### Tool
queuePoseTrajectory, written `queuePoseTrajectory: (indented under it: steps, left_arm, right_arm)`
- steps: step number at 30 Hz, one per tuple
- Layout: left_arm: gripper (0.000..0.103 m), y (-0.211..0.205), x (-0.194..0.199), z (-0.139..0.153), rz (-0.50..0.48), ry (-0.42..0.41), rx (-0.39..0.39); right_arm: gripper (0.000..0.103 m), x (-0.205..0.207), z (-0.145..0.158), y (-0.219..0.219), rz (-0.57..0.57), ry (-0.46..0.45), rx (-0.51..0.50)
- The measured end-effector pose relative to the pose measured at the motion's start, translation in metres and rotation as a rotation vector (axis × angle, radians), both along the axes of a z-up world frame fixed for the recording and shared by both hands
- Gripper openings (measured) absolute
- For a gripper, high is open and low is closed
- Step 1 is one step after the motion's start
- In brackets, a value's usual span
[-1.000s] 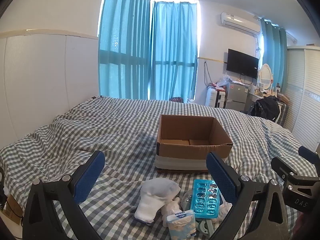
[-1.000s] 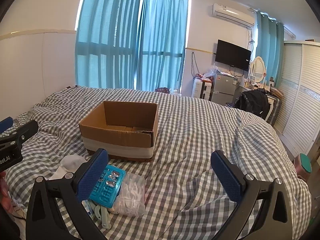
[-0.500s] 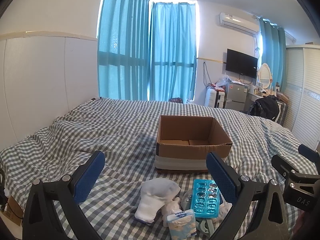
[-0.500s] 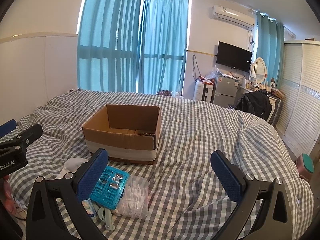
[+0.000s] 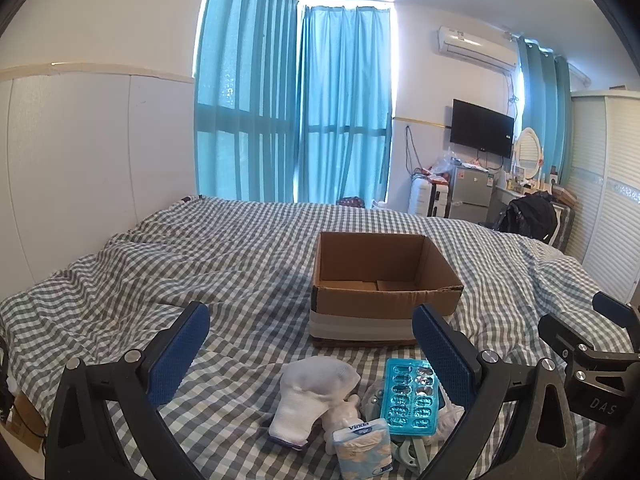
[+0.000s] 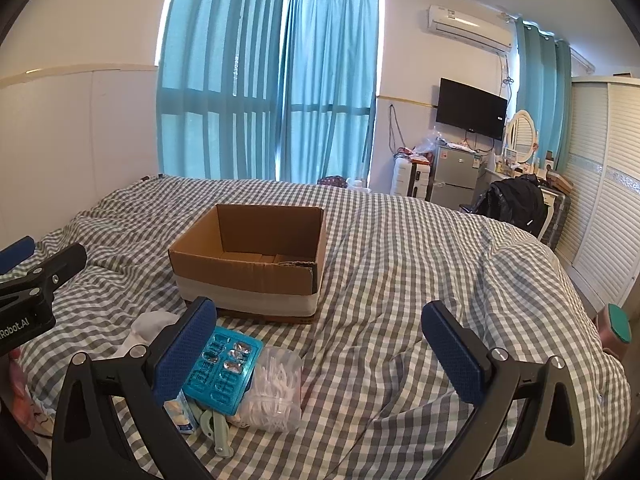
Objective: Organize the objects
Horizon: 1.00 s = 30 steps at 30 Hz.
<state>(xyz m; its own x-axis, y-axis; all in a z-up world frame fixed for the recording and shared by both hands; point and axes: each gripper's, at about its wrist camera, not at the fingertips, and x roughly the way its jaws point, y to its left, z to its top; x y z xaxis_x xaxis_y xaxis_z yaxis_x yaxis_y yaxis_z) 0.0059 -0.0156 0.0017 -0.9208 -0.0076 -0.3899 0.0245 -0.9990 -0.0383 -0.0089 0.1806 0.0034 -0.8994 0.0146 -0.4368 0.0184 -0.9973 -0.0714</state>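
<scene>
An open cardboard box (image 5: pixel 384 292) stands on the checked bed; it also shows in the right wrist view (image 6: pixel 248 272). In front of it lies a pile: a white sock (image 5: pixel 308 392), a Vinda tissue pack (image 5: pixel 362 446), a teal blister pack (image 5: pixel 408 396) (image 6: pixel 222 372), a clear tub of cotton swabs (image 6: pixel 272 392) and a pale green clip (image 6: pixel 214 428). My left gripper (image 5: pixel 312 352) is open and empty above the pile. My right gripper (image 6: pixel 320 348) is open and empty, to the right of the pile.
The checked bedspread (image 6: pixel 420 280) is rumpled, with a raised fold at the right. A white wall panel (image 5: pixel 80 168) runs along the left. Teal curtains, a fridge (image 6: pixel 452 176), a TV and a wardrobe (image 6: pixel 600 208) stand beyond the bed.
Both grippers have shifted slightly; in the right wrist view the box and pile have drifted a little right and down. Both grippers stay open and empty.
</scene>
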Motion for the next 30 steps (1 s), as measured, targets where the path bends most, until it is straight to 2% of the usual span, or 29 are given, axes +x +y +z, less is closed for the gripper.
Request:
queuePoseTrajectory:
  steps: [8, 16, 19, 24, 30]
  left_arm:
    - [0.103, -0.001, 0.001, -0.004, 0.009, -0.004, -0.001]
    - [0.103, 0.0, -0.009, -0.022, 0.007, -0.062, -0.013]
    - [0.103, 0.005, -0.016, -0.038, 0.004, -0.115, -0.03]
    - [0.103, 0.02, -0.024, -0.078, -0.031, -0.257, -0.059]
    - [0.103, 0.048, -0.029, -0.125, -0.095, -0.401, -0.112]
  right_arm:
    - [0.103, -0.002, -0.004, -0.001, 0.006, -0.007, 0.007]
    - [0.103, -0.016, -0.023, 0.001, 0.019, -0.063, -0.002]
    - [0.103, -0.027, -0.041, 0.0, 0.025, -0.12, 0.002]
    - [0.102, -0.047, -0.076, 0.0, 0.034, -0.232, 0.01]
    - [0.089, -0.064, -0.111, 0.005, 0.072, -0.337, -0.016]
